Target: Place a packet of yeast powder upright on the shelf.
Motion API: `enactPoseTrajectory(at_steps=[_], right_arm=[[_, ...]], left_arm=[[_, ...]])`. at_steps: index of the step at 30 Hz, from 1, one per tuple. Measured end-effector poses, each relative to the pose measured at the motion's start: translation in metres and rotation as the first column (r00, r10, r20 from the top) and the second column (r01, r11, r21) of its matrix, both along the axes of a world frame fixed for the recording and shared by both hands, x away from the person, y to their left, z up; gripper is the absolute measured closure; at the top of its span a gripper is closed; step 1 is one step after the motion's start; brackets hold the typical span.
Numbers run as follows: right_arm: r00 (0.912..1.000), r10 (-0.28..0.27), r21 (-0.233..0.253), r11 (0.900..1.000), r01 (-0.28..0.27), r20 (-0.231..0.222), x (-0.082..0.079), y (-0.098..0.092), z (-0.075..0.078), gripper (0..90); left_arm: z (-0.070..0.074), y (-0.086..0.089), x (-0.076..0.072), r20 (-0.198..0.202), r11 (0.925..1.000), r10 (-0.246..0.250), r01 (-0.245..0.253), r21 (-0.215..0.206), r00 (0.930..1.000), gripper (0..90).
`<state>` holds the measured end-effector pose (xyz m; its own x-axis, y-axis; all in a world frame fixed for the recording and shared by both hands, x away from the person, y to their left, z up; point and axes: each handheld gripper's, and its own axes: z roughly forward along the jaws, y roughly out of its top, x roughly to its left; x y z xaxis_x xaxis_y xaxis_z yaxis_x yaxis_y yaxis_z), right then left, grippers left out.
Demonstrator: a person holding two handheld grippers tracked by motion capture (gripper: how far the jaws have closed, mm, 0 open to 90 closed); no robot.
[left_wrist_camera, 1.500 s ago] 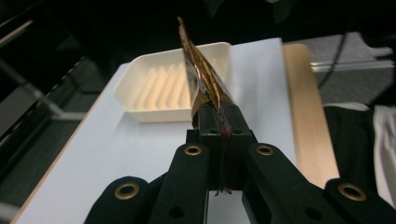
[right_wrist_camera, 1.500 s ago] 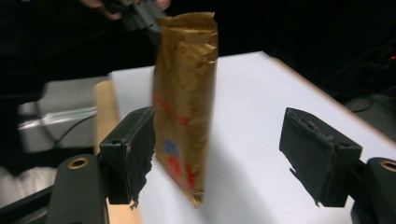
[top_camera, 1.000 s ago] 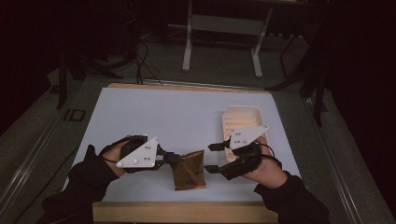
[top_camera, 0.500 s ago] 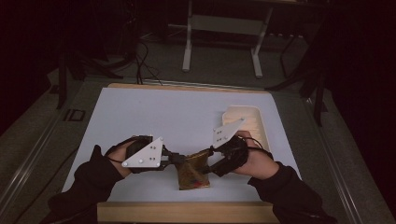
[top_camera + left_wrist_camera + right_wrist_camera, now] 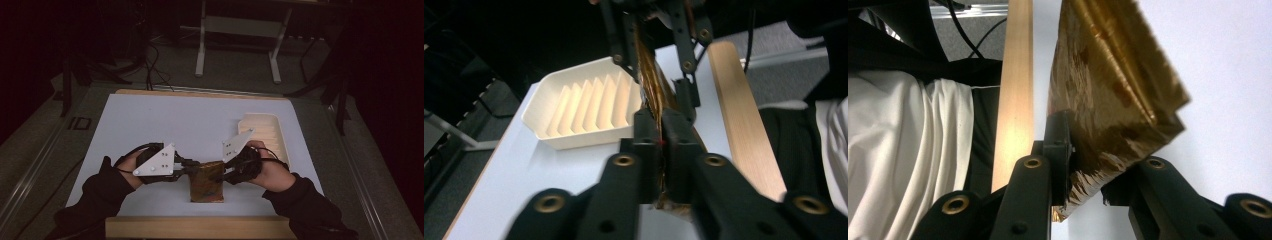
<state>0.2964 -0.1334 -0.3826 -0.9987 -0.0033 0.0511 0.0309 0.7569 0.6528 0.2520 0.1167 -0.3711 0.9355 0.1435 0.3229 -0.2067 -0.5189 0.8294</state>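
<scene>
The pouch (image 5: 206,182) is shiny golden brown with darker brown blotches and bright creases. The tray (image 5: 267,135) at about two o'clock from it is pale cream, its ribs shaded a warmer yellow. The table top (image 5: 165,120) is plain white with a light wooden strip (image 5: 200,227) along the six o'clock edge. Both grippers, left (image 5: 187,169) and right (image 5: 220,176), are black with brass-coloured rivets, each bearing a pale grey plate. The sleeves (image 5: 95,200) are black.
</scene>
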Motion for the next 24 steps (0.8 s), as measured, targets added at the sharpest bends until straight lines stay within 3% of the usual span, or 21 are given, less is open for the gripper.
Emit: enactPoseTrajectory(at_steps=[2,3,5,8,9,11,12,15,18,24], right_arm=[[0.9999,-0.007,0.016,1.000,0.007,0.013,0.000,-0.002,0.003,77.5],[0.9999,-0.007,0.016,1.000,0.007,0.013,0.000,-0.002,0.003,77.5],[0.9996,-0.015,0.024,1.000,0.015,0.025,0.001,-0.005,0.007,77.7],[0.9992,-0.018,0.032,0.999,0.017,0.034,0.002,-0.007,0.010,77.7],[0.9988,-0.016,0.034,0.999,0.014,0.046,0.003,-0.009,0.012,77.8],[0.9984,-0.013,0.039,0.999,0.011,0.055,0.003,-0.009,0.013,77.8],[0.9984,-0.013,0.039,0.999,0.011,0.055,0.003,-0.009,0.013,77.8],[0.9972,-0.011,0.061,0.998,0.006,0.073,0.006,-0.014,0.018,77.9],[0.9942,-0.030,0.083,0.996,0.021,0.103,0.009,-0.021,0.025,77.9],[0.9844,-0.036,0.137,0.990,0.012,0.172,0.013,-0.030,0.036,77.9]], left_arm=[[0.004,0.000,0.000,-0.068,0.9968,0.077,-0.076,0.026,0.9947,61.9],[0.004,0.000,0.000,-0.068,0.9968,0.077,-0.076,0.026,0.9947,60.0],[0.004,0.002,0.001,-0.117,0.9912,0.132,-0.131,0.016,0.9843,48.8],[0.005,0.006,0.002,-0.138,0.9890,0.143,-0.147,-0.020,0.9801,40.9],[0.005,0.009,0.003,-0.160,0.9859,0.150,-0.160,-0.049,0.9755,38.4],[0.005,0.009,0.003,-0.160,0.9859,0.150,-0.160,-0.049,0.9755,37.2],[0.005,0.014,0.004,-0.170,0.9782,0.173,-0.189,-0.086,0.9703,37.2],[0.001,0.019,0.004,-0.185,0.9680,0.197,-0.221,-0.119,0.9628,21.0],[-0.005,0.025,0.005,-0.255,0.9592,0.211,-0.250,-0.132,0.9438,10.3],[-0.018,0.030,0.004,-0.280,0.9504,0.211,-0.263,-0.165,0.9365,4.1]])
